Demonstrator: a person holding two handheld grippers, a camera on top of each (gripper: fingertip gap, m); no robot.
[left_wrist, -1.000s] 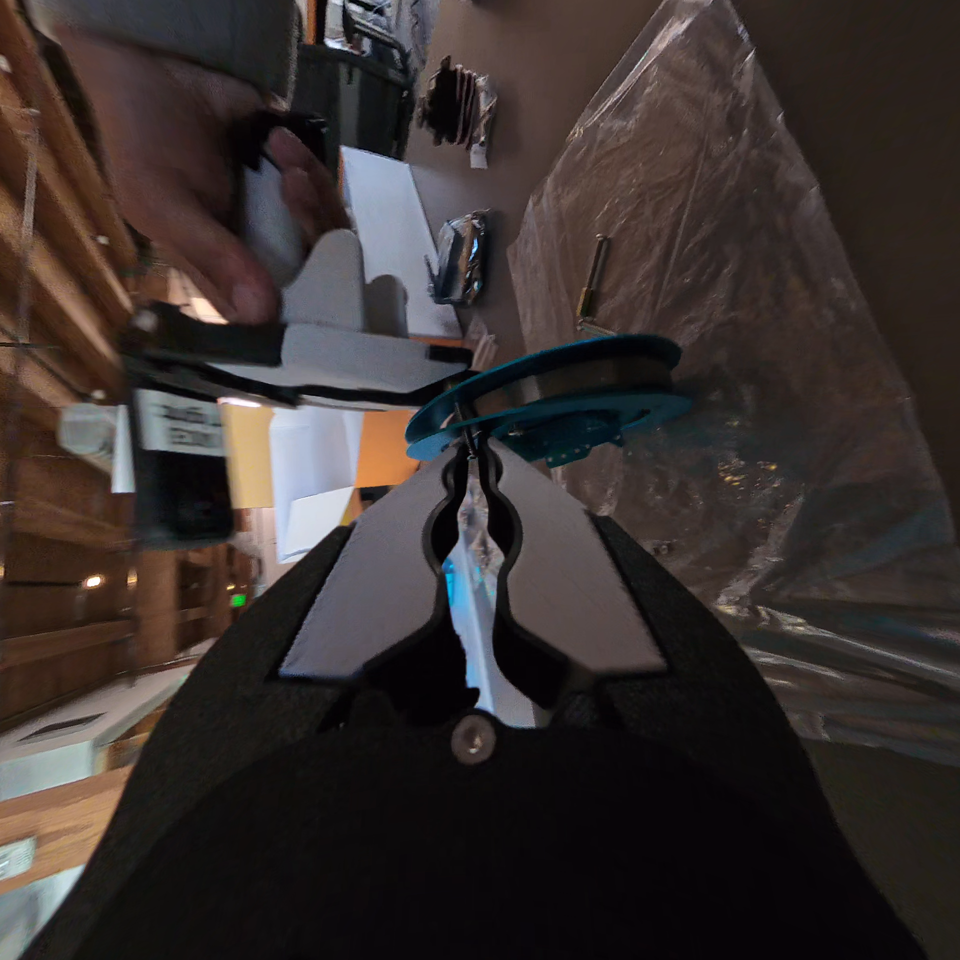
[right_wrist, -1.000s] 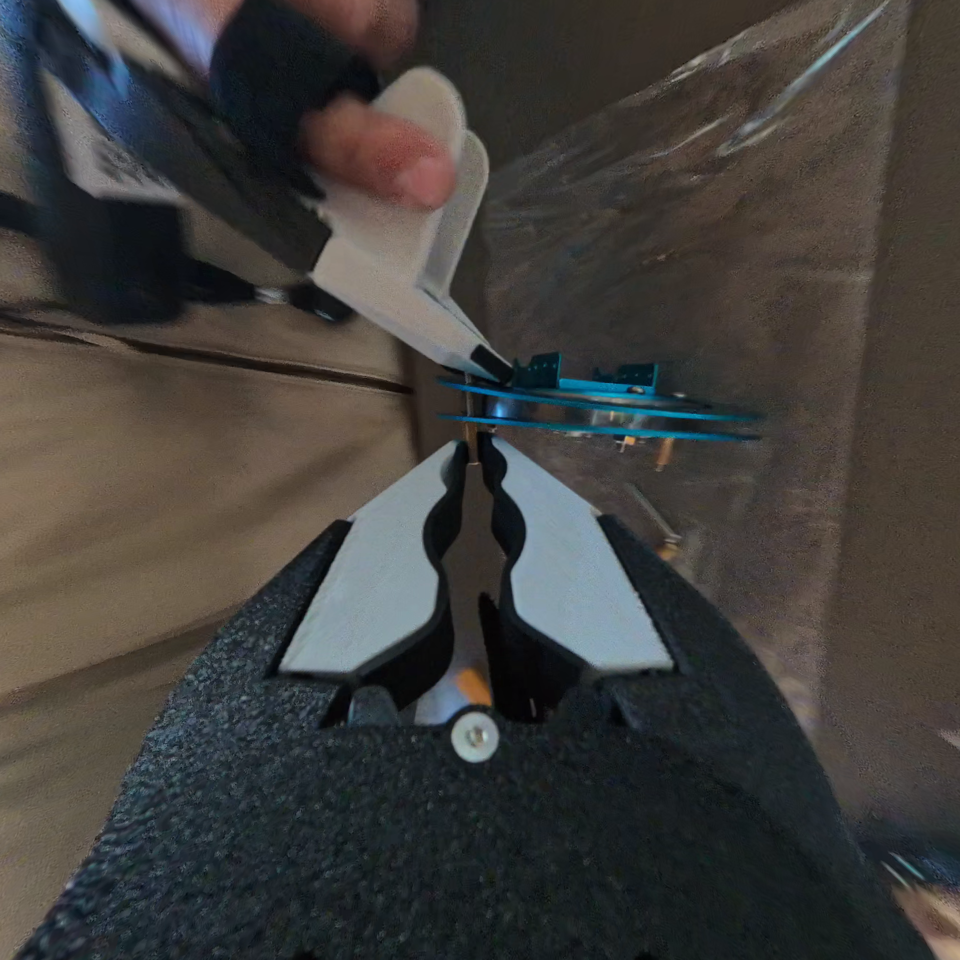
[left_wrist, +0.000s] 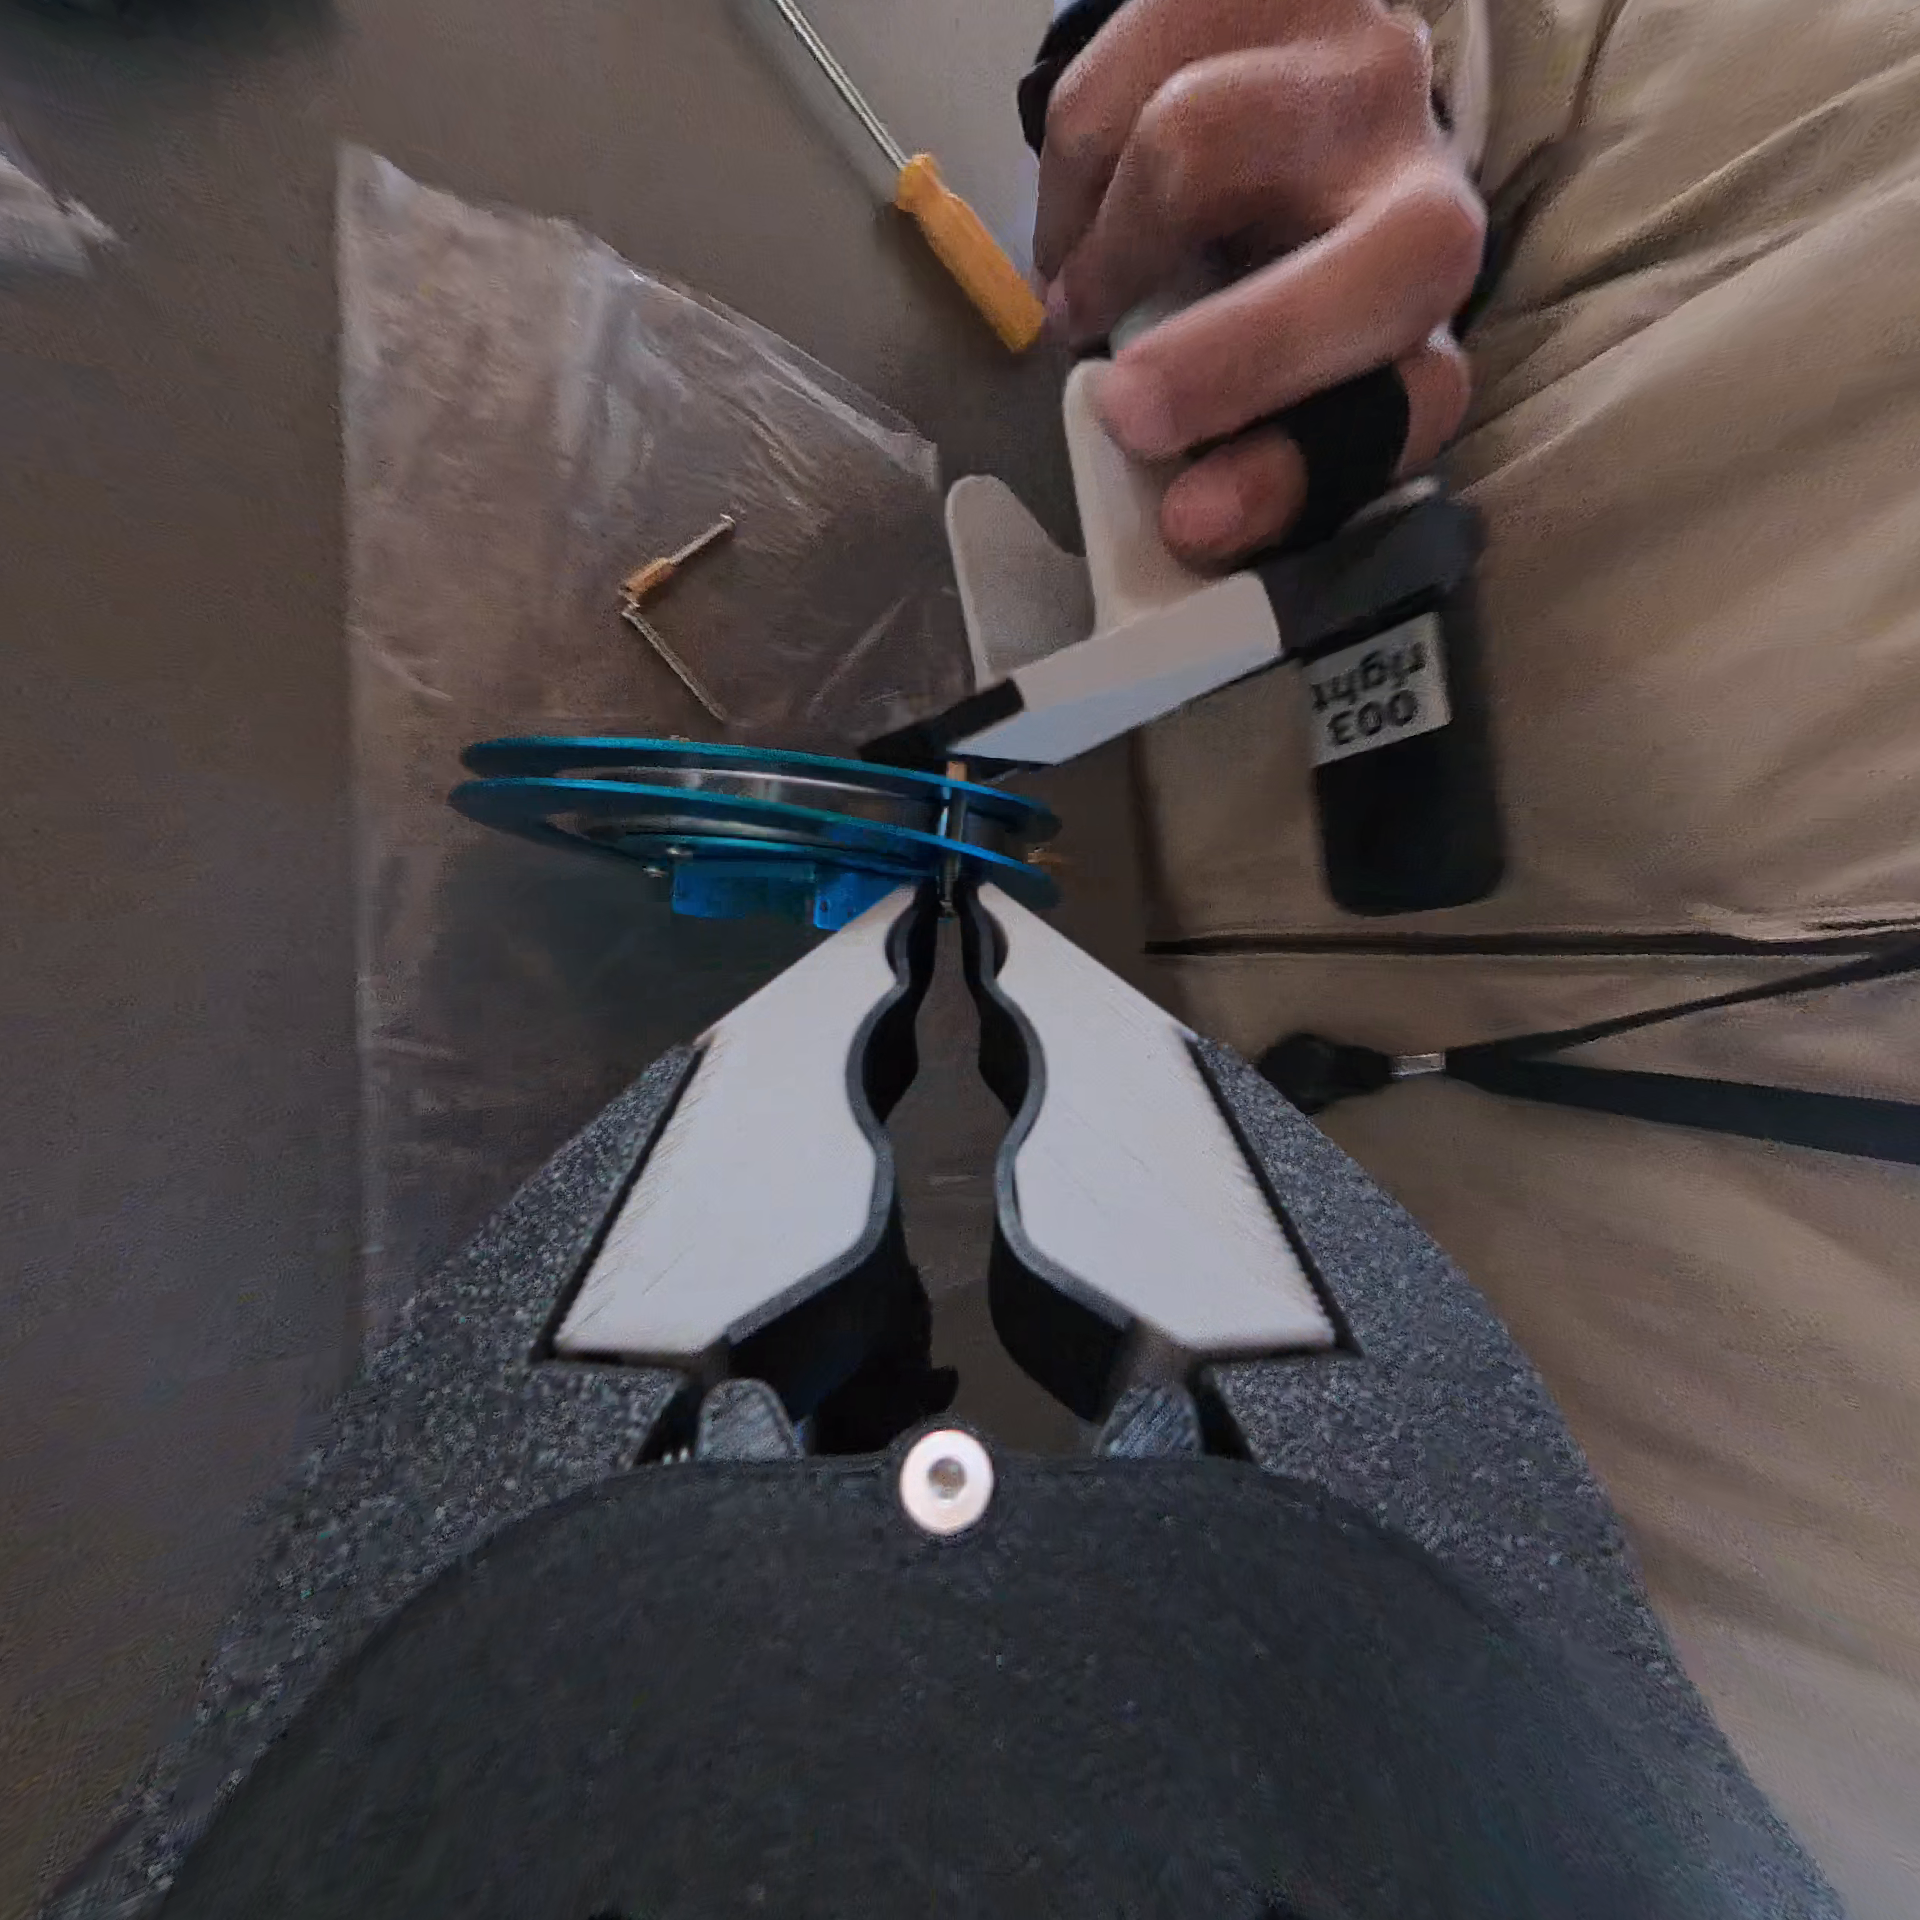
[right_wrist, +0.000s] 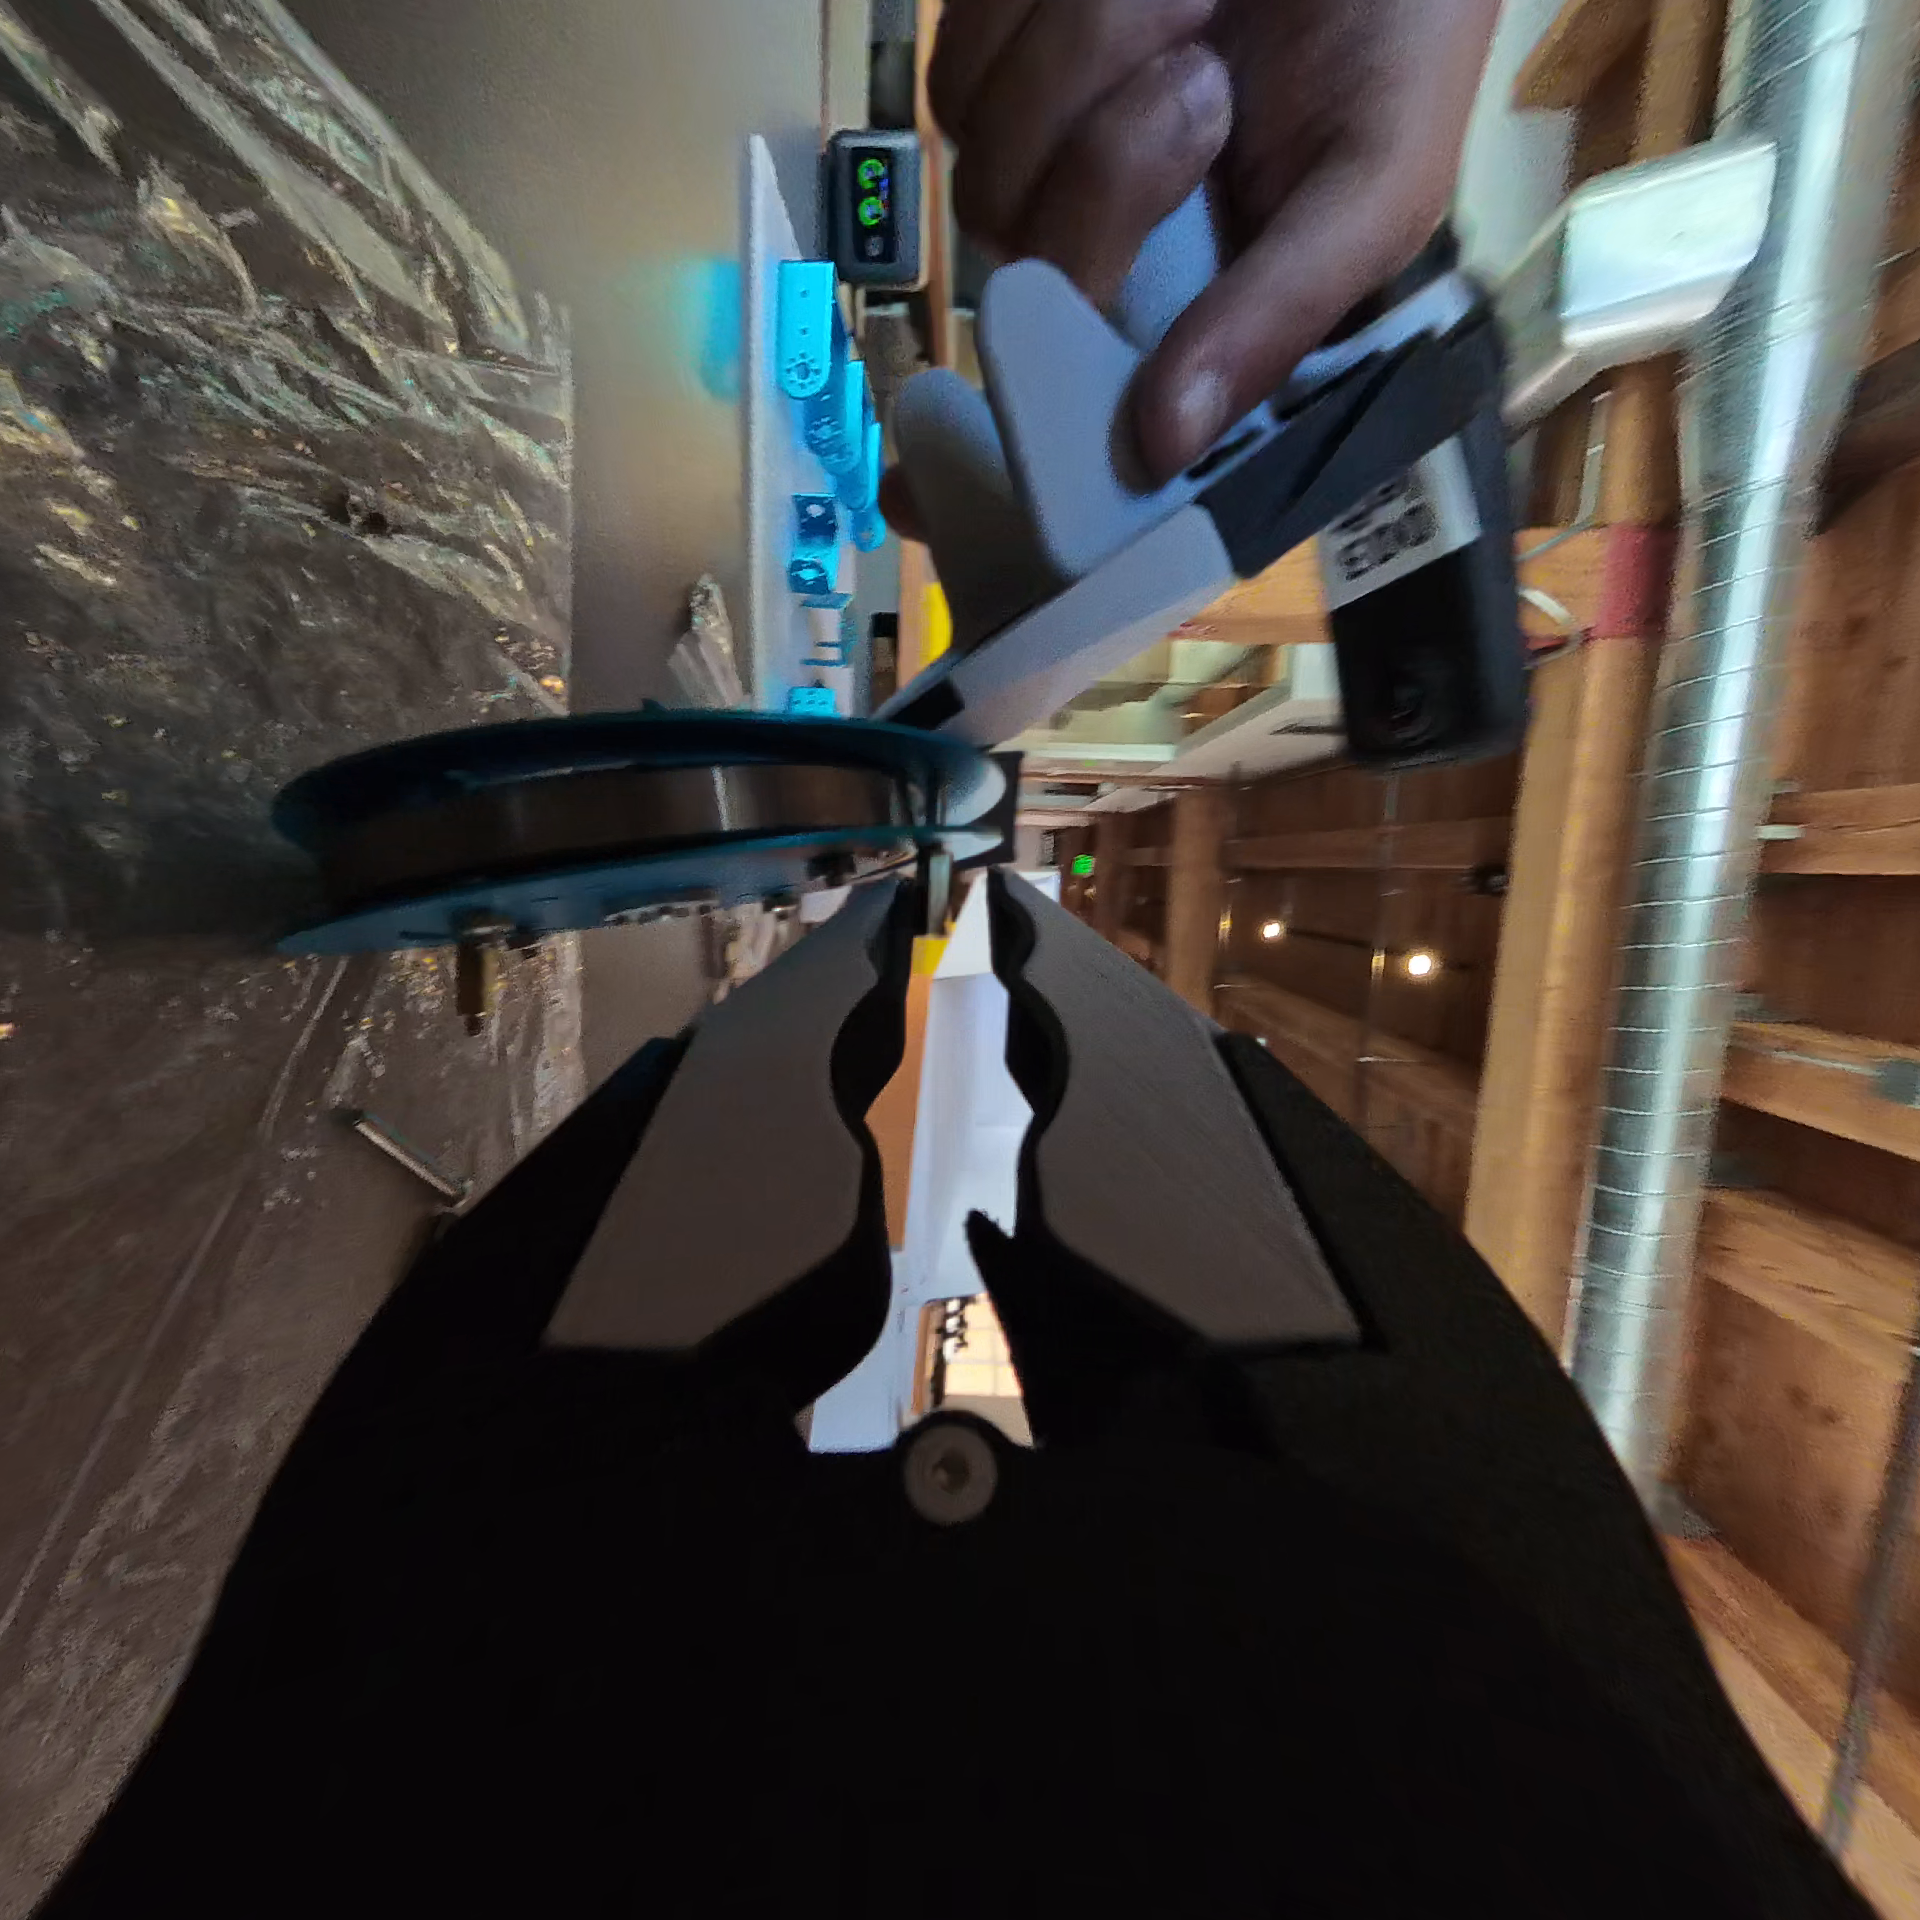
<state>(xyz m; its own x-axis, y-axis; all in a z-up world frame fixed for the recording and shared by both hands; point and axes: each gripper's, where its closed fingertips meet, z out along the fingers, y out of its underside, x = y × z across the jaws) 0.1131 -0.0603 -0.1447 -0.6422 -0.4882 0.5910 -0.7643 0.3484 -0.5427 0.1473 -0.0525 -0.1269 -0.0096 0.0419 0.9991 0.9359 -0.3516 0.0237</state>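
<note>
Views have swung round (1 second on), yet the blue disc assembly (left_wrist: 727, 800) stays aloft. Left gripper (left_wrist: 940, 909) and right gripper (right_wrist: 948, 894) both remain clenched on its rim post (right_wrist: 938, 883).

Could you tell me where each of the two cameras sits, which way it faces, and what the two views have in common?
Left wrist view: on the left gripper, looking along its fingers at the blue disc assembly above a clear plastic sheet; the person's hand holds the right gripper opposite, with a beige garment behind.
Right wrist view: on the right gripper, facing the same assembly, with wooden shelving beyond; a hand holds the left gripper.
Shared: the disc assembly, pinched at one edge from opposite sides.
</note>
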